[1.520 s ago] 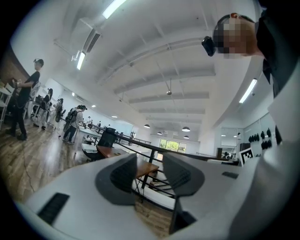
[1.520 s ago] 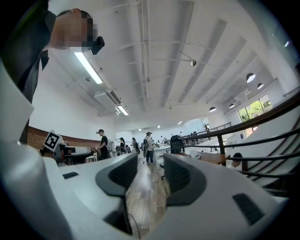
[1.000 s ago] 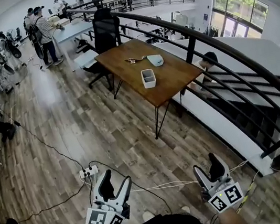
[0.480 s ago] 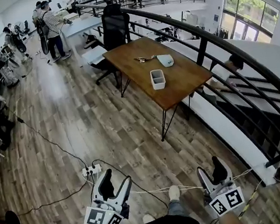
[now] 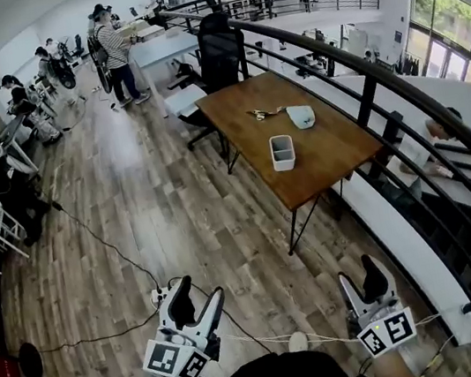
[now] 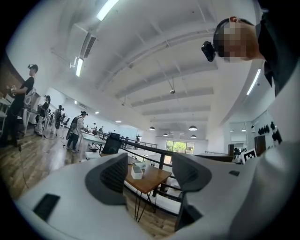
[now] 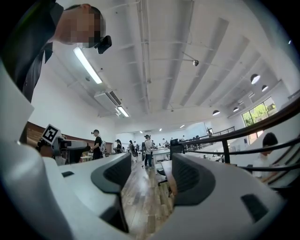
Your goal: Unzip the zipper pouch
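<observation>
A pale zipper pouch point(image 5: 301, 116) lies on the far part of a wooden table point(image 5: 328, 154), well ahead of me. Both grippers are held low near my body, far short of the table. My left gripper point(image 5: 197, 299) is open with nothing between its fingers; in the left gripper view point(image 6: 150, 171) the table point(image 6: 154, 179) shows between the jaws. My right gripper point(image 5: 359, 277) is open too, its jaws have just been closing a little, and nothing is between them point(image 7: 150, 176).
A white container point(image 5: 281, 151) and small metal items point(image 5: 263, 114) lie on the table. A black office chair point(image 5: 218, 47) stands at its far end. A black railing point(image 5: 404, 124) runs along the right. A power strip point(image 5: 158, 294) and cables lie on the floor. People stand at the back left.
Both grippers have travelled forward with me across the floor. The table has come nearer and shifted right in the head view. The right jaws stand slightly narrower.
</observation>
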The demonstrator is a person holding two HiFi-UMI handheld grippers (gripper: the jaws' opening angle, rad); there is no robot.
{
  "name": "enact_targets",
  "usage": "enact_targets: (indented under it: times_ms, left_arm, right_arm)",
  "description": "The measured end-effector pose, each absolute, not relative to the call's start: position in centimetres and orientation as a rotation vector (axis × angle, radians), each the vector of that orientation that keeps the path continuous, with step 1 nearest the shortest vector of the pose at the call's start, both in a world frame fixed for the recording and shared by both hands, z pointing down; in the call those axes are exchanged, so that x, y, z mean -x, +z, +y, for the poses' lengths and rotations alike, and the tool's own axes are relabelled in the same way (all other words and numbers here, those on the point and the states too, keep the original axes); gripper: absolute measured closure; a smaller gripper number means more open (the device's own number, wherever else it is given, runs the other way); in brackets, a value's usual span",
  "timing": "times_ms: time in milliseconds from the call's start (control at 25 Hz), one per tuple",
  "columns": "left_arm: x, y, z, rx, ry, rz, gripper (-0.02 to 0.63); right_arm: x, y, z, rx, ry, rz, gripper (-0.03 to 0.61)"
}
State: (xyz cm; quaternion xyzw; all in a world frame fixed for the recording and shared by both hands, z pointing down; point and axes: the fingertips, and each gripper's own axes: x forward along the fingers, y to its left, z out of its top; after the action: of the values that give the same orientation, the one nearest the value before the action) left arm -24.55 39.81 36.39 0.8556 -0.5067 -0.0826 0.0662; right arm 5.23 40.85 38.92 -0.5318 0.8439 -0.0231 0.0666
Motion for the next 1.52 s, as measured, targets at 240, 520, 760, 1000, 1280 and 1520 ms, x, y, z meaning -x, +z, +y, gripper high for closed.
enact_targets:
  times_ms: [240, 520, 760, 1000, 1280, 1520]
  left_arm:
    - [20.0, 36.1, 37.4, -2.555, -0.268, -1.574, 0.322]
    - [16.8, 36.7, 36.2, -2.533, -0.198, -1.594, 0.322]
    - [15.5, 37.5, 33.3, -2.523, -0.181, -1.569, 0.322]
    - [13.9, 37.6, 29.5, -2.572, -0.185, -1.501, 0.322]
    - [13.5, 38.1, 24.0, -2.610, -0.199, -1.434, 0.324]
    - [14.7, 38.5, 17.4, -2.630, -0.183, -1.391, 0.324]
  right_arm:
    - [-11.2, 39.6, 38.9, 1.602, -0.108, 2.546, 0.334]
    - [-15.4, 40.0, 37.6, 1.619, -0.160, 2.526, 0.347]
    - [-17.6, 41.1, 36.4, 1.673, -0.218, 2.493, 0.356]
    - [-18.3, 41.4, 34.2, 1.709, -0.217, 2.468, 0.370]
    - [-17.7, 41.0, 29.7, 1.760, -0.181, 2.483, 0.381]
    - [-16.1, 40.0, 23.0, 1.814, -0.134, 2.471, 0.368]
